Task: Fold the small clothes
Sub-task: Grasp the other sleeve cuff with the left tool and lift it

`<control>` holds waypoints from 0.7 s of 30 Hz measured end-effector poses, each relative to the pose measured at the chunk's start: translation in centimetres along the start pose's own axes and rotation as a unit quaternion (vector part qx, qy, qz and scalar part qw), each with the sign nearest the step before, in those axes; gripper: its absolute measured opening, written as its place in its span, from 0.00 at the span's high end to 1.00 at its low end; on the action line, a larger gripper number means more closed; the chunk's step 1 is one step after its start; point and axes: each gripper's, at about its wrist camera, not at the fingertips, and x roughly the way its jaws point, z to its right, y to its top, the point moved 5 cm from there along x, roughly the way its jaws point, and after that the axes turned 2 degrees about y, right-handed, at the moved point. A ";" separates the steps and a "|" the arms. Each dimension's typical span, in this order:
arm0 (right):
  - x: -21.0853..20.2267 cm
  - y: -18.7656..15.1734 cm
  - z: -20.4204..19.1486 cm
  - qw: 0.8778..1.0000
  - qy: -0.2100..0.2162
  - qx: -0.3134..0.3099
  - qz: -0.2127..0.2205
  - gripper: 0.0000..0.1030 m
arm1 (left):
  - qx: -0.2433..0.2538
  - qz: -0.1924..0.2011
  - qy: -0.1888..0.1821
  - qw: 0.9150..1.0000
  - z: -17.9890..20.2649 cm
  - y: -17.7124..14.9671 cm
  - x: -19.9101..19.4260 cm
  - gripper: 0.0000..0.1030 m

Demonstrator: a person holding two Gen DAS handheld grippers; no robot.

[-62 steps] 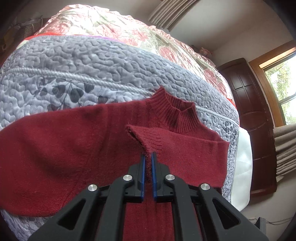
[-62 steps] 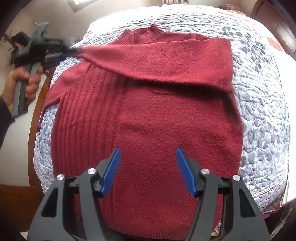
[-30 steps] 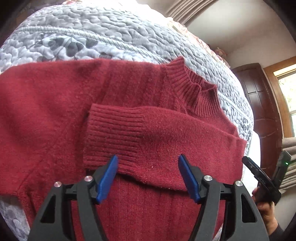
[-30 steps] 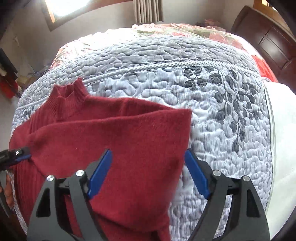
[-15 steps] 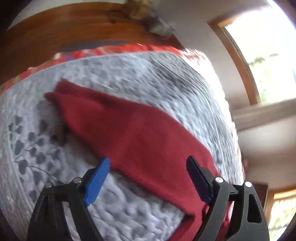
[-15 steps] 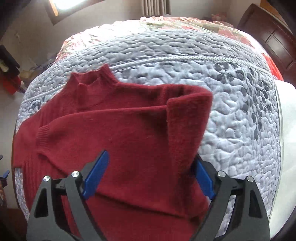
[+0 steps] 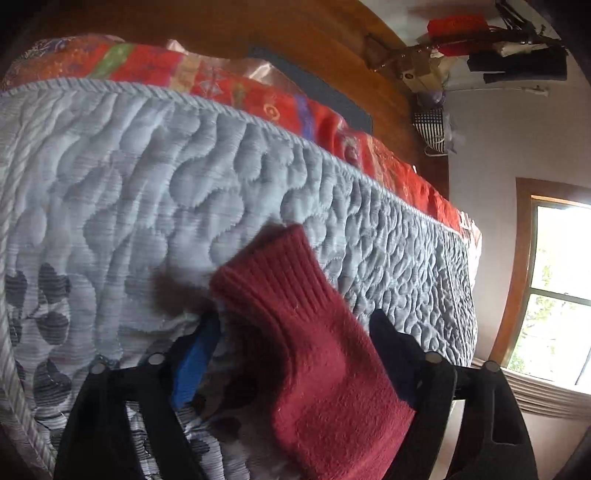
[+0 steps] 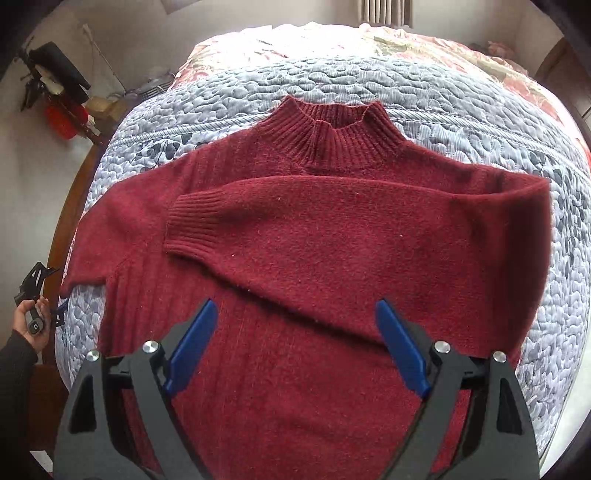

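Sweater: a dark red knit sweater point(image 8: 332, 258) is laid flat on the grey quilted bedspread point(image 8: 406, 85), collar toward the far side of the bed.
Folded sleeve: one sleeve is laid across the chest, its ribbed cuff point(image 8: 192, 225) resting just left of centre.
Other sleeve: the second sleeve cuff point(image 7: 269, 273) is seen in the left wrist view, lying between the left gripper's fingers on the bedspread.
Left gripper point(image 7: 291, 354): jaws spread wide around the cuff — no grip is made on it.
Right gripper point(image 8: 295, 347): held over the sweater's lower body with jaws apart — nothing is grasped.
Left hand point(image 8: 31, 325): seen at the bed's left edge, wrapped around a gripper handle.
Surroundings: a red patterned blanket point(image 7: 258, 96) and a wooden bed frame point(image 7: 221, 29) are seen beyond the bedspread.
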 end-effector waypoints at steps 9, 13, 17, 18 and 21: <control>0.0 -2.1 0.4 1.000 0.005 0.013 -0.013 0.16 | 0.099 0.039 0.007 0.994 4.6 0.6 -1.7 0.92; -0.6 -2.5 1.4 1.000 0.004 0.024 -0.009 0.16 | 0.151 0.064 -0.024 0.986 8.9 -0.5 -4.9 0.92; -1.7 -2.8 3.0 0.999 0.004 0.043 -0.002 0.16 | 0.231 0.084 -0.075 0.966 15.3 -3.6 -9.1 0.92; -2.0 -2.8 3.4 0.999 0.004 0.047 0.001 0.16 | 0.252 0.088 -0.090 0.959 17.2 -4.8 -10.3 0.92; -3.1 -3.0 4.4 0.998 0.007 0.062 0.009 0.16 | 0.312 0.095 -0.132 0.936 22.3 -8.9 -13.7 0.92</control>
